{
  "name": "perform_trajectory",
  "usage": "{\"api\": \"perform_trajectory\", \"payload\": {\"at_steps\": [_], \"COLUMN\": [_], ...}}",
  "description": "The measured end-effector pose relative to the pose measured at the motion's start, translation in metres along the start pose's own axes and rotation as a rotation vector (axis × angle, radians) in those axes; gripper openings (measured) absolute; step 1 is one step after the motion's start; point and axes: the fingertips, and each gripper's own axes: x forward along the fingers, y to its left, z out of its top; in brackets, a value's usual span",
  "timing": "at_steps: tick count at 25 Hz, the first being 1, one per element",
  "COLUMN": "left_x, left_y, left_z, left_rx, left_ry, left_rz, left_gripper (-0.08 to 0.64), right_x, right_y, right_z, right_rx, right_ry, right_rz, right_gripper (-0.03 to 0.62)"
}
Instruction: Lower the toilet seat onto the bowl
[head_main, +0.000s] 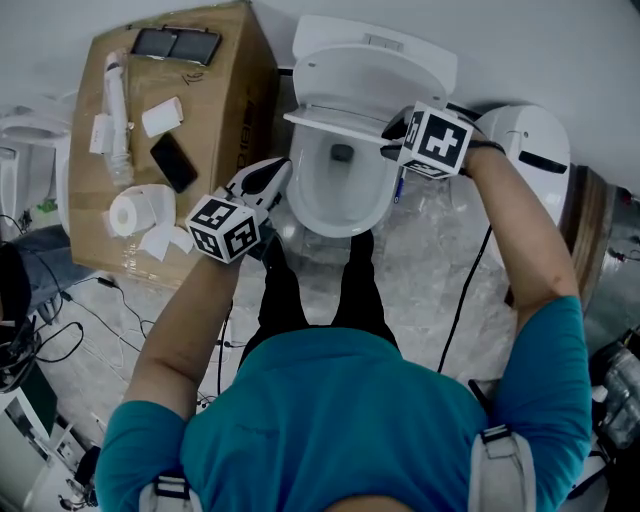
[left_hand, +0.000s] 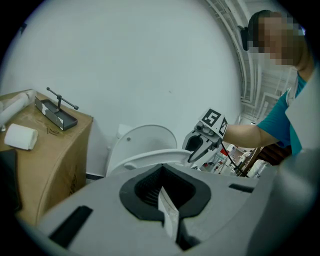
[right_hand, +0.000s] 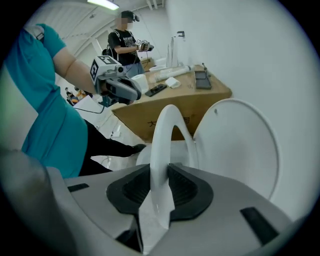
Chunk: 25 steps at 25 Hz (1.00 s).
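The white toilet seat (head_main: 340, 122) hangs partway between the raised lid (head_main: 375, 70) and the bowl (head_main: 340, 218). My right gripper (head_main: 392, 135) is at the seat's right side. In the right gripper view the seat ring (right_hand: 167, 130) runs between the pads and both press on it, with the lid (right_hand: 240, 145) upright behind. My left gripper (head_main: 272, 178) hovers by the bowl's left rim, its jaws together with nothing in them. From the left gripper view the seat (left_hand: 150, 157) juts out level, and the right gripper (left_hand: 197, 152) holds its end.
A cardboard box (head_main: 220, 90) left of the toilet carries a paper roll (head_main: 135, 212), a phone (head_main: 173, 162) and small items. A white container (head_main: 530, 140) stands to the right. A black cable (head_main: 465, 290) crosses the floor. Another person (right_hand: 125, 42) stands far off.
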Motion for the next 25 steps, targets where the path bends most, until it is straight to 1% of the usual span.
{"api": "perform_trajectory", "payload": {"at_steps": [4, 7, 9, 11, 13, 16, 19, 25], "left_x": [-0.002, -0.004, -0.006, -0.008, -0.009, -0.011, -0.013, -0.016], "left_y": [0.002, 0.007, 0.01, 0.012, 0.014, 0.019, 0.023, 0.029], "left_z": [-0.001, -0.003, -0.004, -0.006, -0.008, -0.012, -0.016, -0.022], "left_rx": [0.002, -0.002, -0.006, -0.008, -0.011, -0.017, -0.025, -0.035], "left_ry": [0.004, 0.006, 0.008, 0.009, 0.011, 0.011, 0.012, 0.016], "left_rz": [0.003, 0.011, 0.015, 0.017, 0.02, 0.025, 0.031, 0.041], "left_gripper": [0.002, 0.002, 0.002, 0.002, 0.002, 0.002, 0.002, 0.002], "right_x": [0.018, 0.032, 0.041, 0.048, 0.052, 0.055, 0.059, 0.073], "right_y": [0.025, 0.044, 0.057, 0.066, 0.072, 0.075, 0.079, 0.095], "right_z": [0.0, -0.002, -0.003, -0.004, -0.005, -0.005, -0.004, -0.007], "right_rx": [0.027, 0.016, 0.0, -0.013, -0.019, -0.014, -0.011, -0.022], "right_ry": [-0.009, -0.001, 0.004, 0.003, -0.006, -0.032, -0.044, -0.032], "right_rz": [0.186, 0.314, 0.382, 0.428, 0.446, 0.442, 0.429, 0.381], "right_gripper": [0.139, 0.174, 0.191, 0.202, 0.207, 0.209, 0.209, 0.209]}}
